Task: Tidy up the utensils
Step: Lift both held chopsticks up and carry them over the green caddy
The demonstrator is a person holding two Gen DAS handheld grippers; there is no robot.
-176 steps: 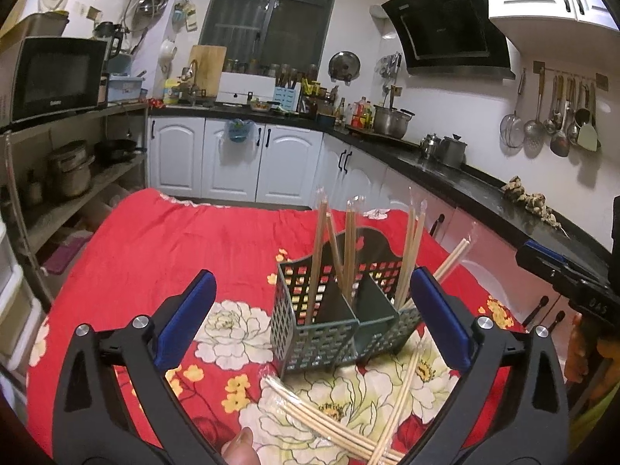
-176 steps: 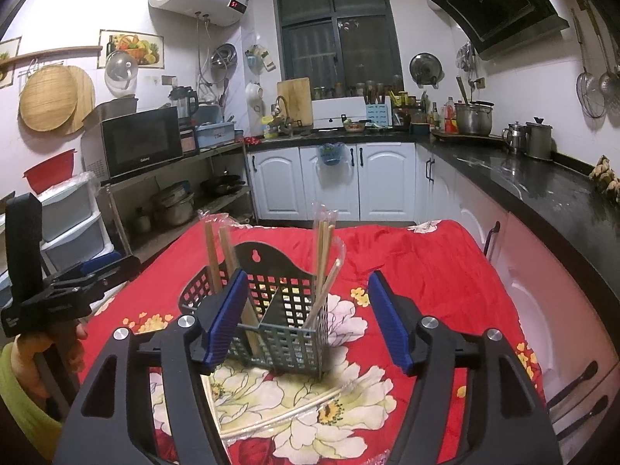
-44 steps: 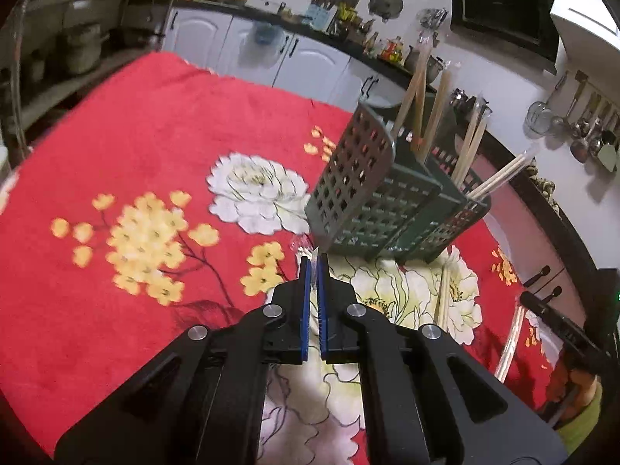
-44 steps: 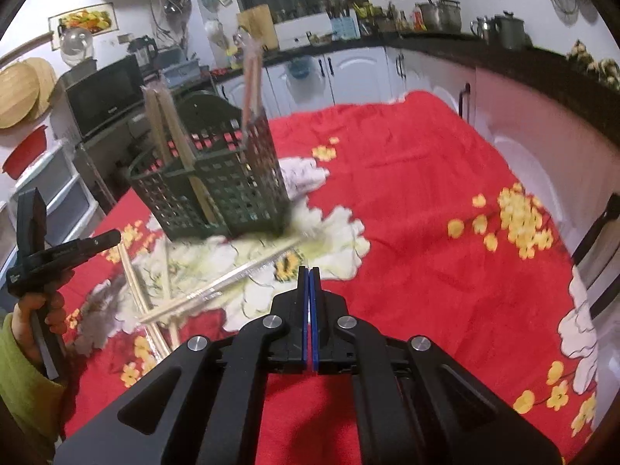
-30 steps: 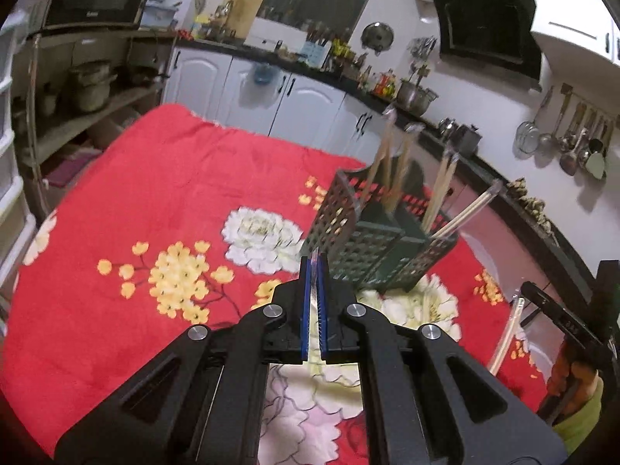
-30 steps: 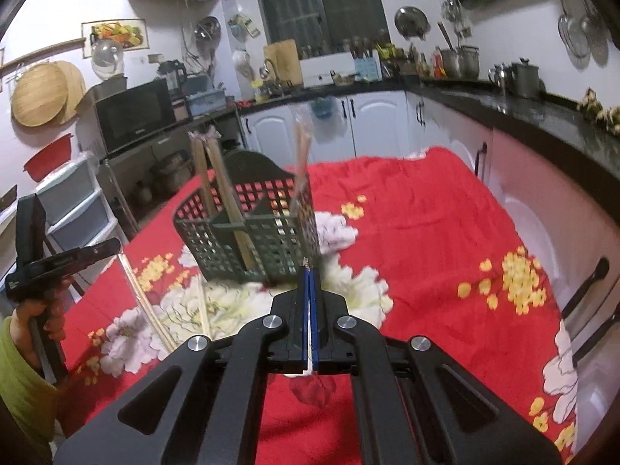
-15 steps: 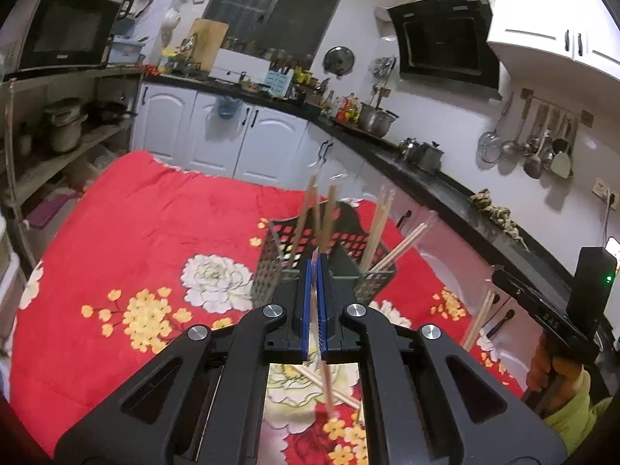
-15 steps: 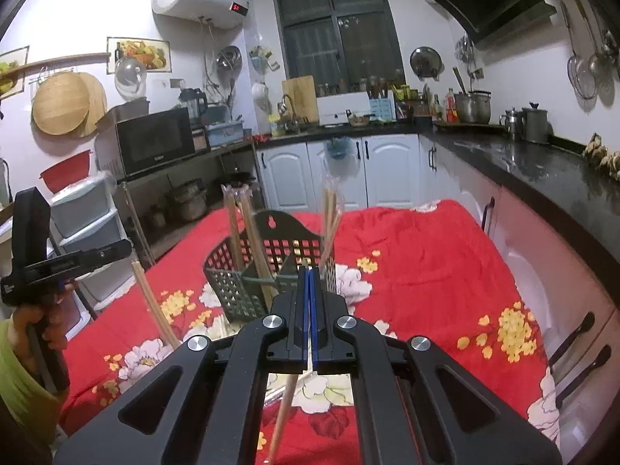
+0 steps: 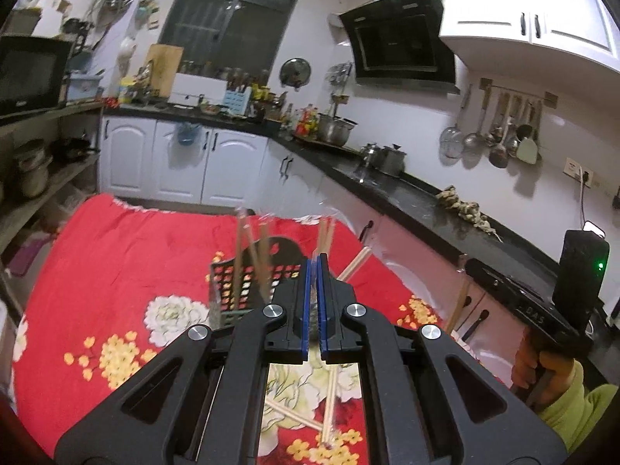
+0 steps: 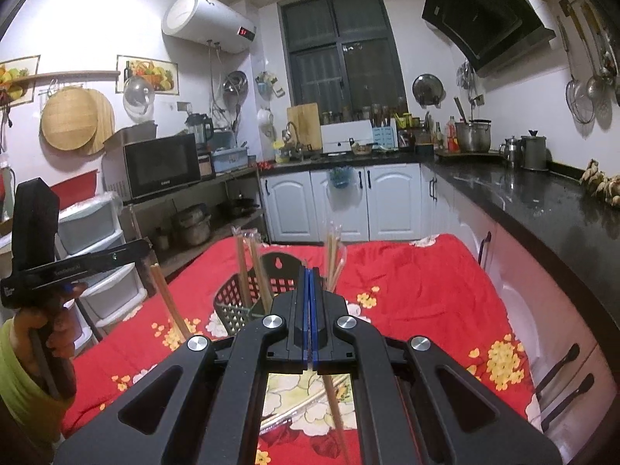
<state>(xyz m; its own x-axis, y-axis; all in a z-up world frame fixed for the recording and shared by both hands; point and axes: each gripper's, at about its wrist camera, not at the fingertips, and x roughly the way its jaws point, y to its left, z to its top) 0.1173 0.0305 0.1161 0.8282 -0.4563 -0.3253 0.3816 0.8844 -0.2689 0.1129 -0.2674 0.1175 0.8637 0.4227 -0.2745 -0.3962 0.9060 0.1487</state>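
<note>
1. Chopsticks (image 10: 167,302) at the frame's left, pinched in the left hand-held gripper (image 9: 314,271).
2. Utensil basket (image 10: 232,302) at centre on the red floral table (image 10: 418,283), holding upright chopsticks.
3. Right hand-held gripper (image 10: 309,277) pinches another chopstick pair (image 10: 336,418).

I see a red tablecloth (image 10: 418,283) printed with white and yellow flowers. On it, the utensil basket (image 10: 248,302) is dark grey-green lattice holding pale tan chopsticks (image 10: 242,267). My gripper pads (image 9: 308,302) are blue on black frames. Behind the basket, cabinets (image 10: 391,201) are white under a black counter (image 10: 542,201).
</note>
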